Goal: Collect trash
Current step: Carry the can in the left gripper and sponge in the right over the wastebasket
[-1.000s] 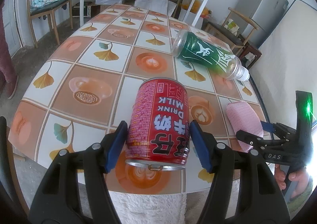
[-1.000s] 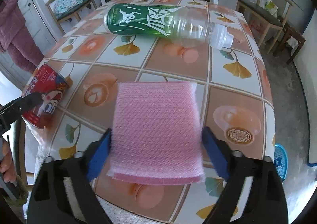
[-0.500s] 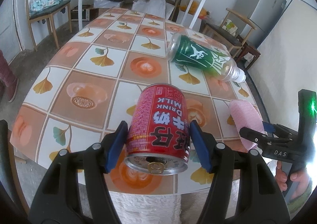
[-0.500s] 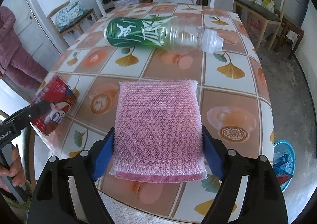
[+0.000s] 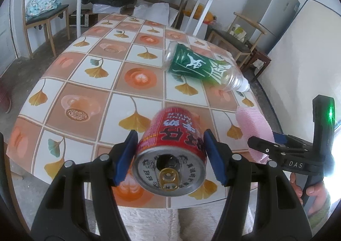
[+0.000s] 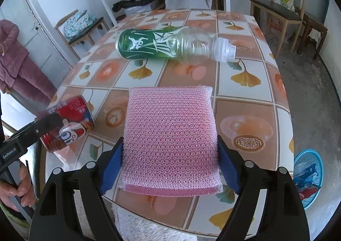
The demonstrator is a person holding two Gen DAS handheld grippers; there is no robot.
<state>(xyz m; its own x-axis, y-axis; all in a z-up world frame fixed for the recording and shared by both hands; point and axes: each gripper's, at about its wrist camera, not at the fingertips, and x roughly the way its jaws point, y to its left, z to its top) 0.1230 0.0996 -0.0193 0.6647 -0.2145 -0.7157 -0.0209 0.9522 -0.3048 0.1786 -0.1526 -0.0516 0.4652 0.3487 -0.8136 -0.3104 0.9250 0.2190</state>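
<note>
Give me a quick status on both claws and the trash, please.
Left claw shut on red can. Right claw shut on pink sponge. Green bottle lying on table, uncollected. Nothing blocking.

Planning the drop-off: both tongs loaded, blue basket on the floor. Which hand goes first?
Probably right. Its tongs hold the pink sponge, and the blue basket sits on the floor to their right. The left tongs, holding the red can, are on the far side.

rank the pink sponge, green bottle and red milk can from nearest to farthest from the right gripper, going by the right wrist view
1. Pink sponge: clamped between the right gripper pads.
2. Red milk can: off to the left, held in the left gripper.
3. Green bottle: lying on its side farther up the table.
</note>
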